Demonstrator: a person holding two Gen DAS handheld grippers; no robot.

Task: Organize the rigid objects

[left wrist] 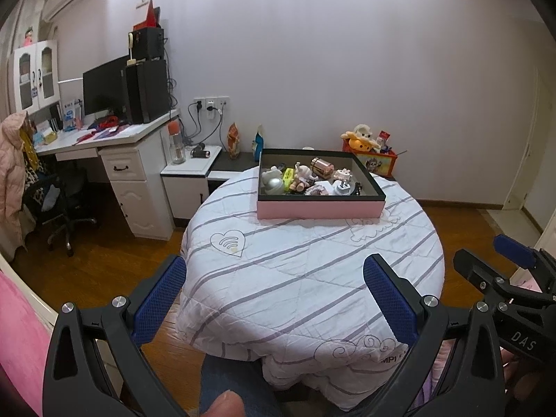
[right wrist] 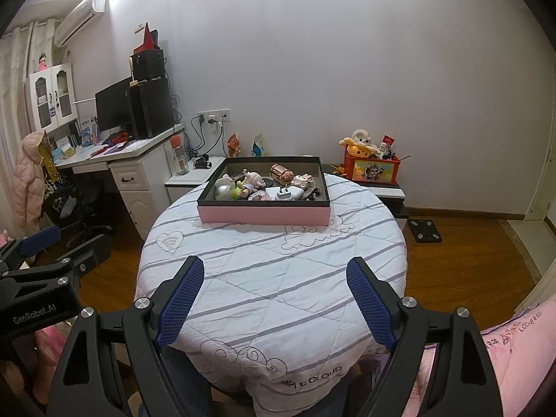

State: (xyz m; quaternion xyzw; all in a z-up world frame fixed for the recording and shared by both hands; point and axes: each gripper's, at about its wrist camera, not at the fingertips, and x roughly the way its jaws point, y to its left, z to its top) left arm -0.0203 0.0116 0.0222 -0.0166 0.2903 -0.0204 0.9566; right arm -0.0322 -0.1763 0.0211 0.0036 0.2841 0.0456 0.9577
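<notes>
A pink box with a dark rim (left wrist: pixel 319 208) (right wrist: pixel 264 213) sits at the far side of a round table under a striped white cloth (left wrist: pixel 305 271) (right wrist: pixel 271 278). Inside lie several small items: a copper can (left wrist: pixel 321 166) (right wrist: pixel 280 172), a white plug (left wrist: pixel 342 187) (right wrist: pixel 285 194), a silver ball (left wrist: pixel 274 185) (right wrist: pixel 225 191) and small figurines (left wrist: pixel 302 175) (right wrist: pixel 252 179). My left gripper (left wrist: pixel 274 269) hangs open over the table's near edge, holding nothing. My right gripper (right wrist: pixel 274 271) is open and empty too, beside it, well short of the box.
A white desk with monitor and computer tower (left wrist: pixel 114 132) (right wrist: pixel 121 146) stands left, an office chair (left wrist: pixel 59 201) before it. Low cabinets (left wrist: pixel 191 173) and a red toy box (left wrist: pixel 373 160) (right wrist: pixel 371 170) line the wall. A black scale (right wrist: pixel 424 229) lies on the wooden floor at right.
</notes>
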